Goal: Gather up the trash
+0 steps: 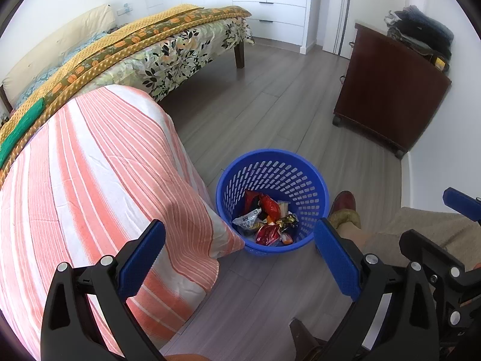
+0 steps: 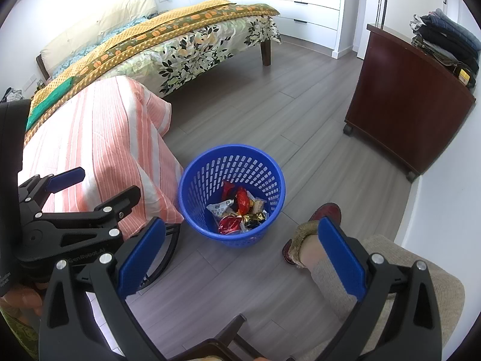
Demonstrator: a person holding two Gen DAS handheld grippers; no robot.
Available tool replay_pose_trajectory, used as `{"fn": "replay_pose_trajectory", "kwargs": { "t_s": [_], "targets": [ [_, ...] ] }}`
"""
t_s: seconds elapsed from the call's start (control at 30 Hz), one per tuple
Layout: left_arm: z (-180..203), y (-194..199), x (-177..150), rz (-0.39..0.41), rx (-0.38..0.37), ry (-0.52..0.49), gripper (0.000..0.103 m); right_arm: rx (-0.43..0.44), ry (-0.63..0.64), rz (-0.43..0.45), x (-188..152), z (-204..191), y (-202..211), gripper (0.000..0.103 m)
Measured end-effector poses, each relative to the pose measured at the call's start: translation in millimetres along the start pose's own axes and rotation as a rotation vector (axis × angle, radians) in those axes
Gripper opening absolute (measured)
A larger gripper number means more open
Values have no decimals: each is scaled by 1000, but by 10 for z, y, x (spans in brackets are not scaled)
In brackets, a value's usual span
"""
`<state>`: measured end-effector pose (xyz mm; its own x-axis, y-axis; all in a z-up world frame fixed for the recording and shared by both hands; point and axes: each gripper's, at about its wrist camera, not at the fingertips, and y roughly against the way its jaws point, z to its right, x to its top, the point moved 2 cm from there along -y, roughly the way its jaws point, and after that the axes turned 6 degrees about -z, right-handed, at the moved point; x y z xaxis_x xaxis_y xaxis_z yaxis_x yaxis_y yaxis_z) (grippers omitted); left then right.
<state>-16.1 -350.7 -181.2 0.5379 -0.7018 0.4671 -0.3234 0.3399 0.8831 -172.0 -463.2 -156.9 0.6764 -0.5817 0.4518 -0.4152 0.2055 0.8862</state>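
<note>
Grey plank floor [image 1: 270, 96] runs between a bed [image 1: 168, 48] and a dark cabinet [image 1: 387, 90]. Nearer, a striped cloth [image 1: 90, 180] drapes something, its corner hanging against the bin [image 1: 306, 162], probably set there for easy reach from the seat. That blue perforated bin stands on the floor, beside a person's shoe [image 1: 344, 201]. Inside lies the trash [image 1: 267, 219]: crumpled red, gold and white wrappers, covering the bottom. Left gripper [image 1: 240, 258] and right gripper [image 2: 240, 261] hang spread wide above, both empty, so collecting looks finished.
</note>
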Motion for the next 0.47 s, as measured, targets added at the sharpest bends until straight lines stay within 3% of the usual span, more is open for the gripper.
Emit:
{"fn": "replay_pose_trajectory", "kwargs": {
  "t_s": [0.47],
  "targets": [
    [-33,-27,-18,-30,-22,-16,96,-19,-10,-18,8,110,-74,98]
  ]
}}
